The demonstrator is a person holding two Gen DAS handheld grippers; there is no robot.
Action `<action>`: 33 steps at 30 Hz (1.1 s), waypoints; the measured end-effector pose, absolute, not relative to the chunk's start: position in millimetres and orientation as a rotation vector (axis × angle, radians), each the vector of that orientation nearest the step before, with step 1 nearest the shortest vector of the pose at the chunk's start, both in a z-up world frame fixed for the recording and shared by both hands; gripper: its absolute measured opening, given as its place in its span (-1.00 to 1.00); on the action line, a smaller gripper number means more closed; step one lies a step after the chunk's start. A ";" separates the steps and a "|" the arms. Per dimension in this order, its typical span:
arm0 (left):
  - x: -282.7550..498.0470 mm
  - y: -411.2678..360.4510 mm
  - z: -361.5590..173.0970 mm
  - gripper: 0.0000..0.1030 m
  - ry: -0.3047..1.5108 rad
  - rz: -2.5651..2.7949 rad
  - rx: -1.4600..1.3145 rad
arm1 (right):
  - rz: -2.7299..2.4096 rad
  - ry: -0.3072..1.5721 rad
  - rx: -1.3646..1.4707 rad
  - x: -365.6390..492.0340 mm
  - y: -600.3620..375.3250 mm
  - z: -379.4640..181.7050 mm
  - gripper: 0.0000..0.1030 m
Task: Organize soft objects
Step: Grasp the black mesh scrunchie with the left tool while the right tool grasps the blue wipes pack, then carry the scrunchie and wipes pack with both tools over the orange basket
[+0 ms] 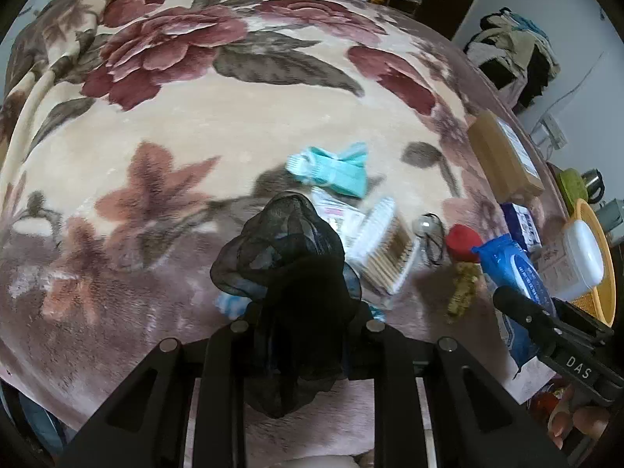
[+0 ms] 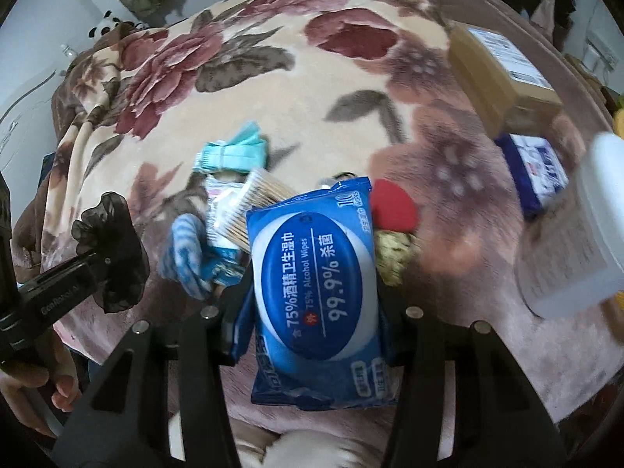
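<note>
My left gripper (image 1: 306,312) is shut on a black sheer scrunchie (image 1: 280,249) and holds it above the floral blanket (image 1: 195,124); the scrunchie also shows at the left of the right wrist view (image 2: 113,249). My right gripper (image 2: 312,292) is shut on a blue pack of alcohol wipes (image 2: 316,284), seen too in the left wrist view (image 1: 514,273). On the blanket lie a teal packet (image 1: 335,167), a pack of cotton swabs (image 1: 382,249), a blue striped cloth (image 2: 187,249), a red soft piece (image 2: 392,204) and a yellowish sponge (image 2: 392,253).
A cardboard box (image 1: 503,152) and a blue-white small box (image 1: 520,222) lie at the blanket's right edge. A white plastic container (image 2: 577,241) sits at far right by a yellow basket (image 1: 600,257). Clothes hang at the back right (image 1: 514,50).
</note>
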State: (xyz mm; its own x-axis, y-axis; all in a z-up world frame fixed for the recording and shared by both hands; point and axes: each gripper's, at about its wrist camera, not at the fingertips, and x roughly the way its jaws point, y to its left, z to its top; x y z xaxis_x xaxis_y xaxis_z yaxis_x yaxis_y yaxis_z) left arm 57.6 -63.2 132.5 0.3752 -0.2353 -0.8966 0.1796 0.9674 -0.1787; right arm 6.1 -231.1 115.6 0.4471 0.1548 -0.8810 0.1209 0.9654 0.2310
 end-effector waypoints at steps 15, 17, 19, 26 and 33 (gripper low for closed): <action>47.8 -145.6 165.9 -0.56 1.110 -0.367 0.036 | -0.041 1.002 0.275 -22.0 -287.3 162.6 -0.02; 46.5 -158.8 171.1 -0.56 1.105 -0.384 0.044 | -0.047 0.991 0.279 -24.6 -295.4 167.6 -0.02; 44.9 -171.9 176.3 -0.56 1.099 -0.403 0.053 | -0.052 0.981 0.280 -27.2 -302.2 172.1 -0.02; 42.8 -213.0 191.7 -0.56 1.089 -0.463 0.066 | -0.078 0.943 0.288 -36.7 -327.6 189.6 -0.02; 39.8 -250.1 203.3 -0.55 1.080 -0.510 0.092 | -0.113 0.910 0.299 -45.9 -354.6 202.9 -0.02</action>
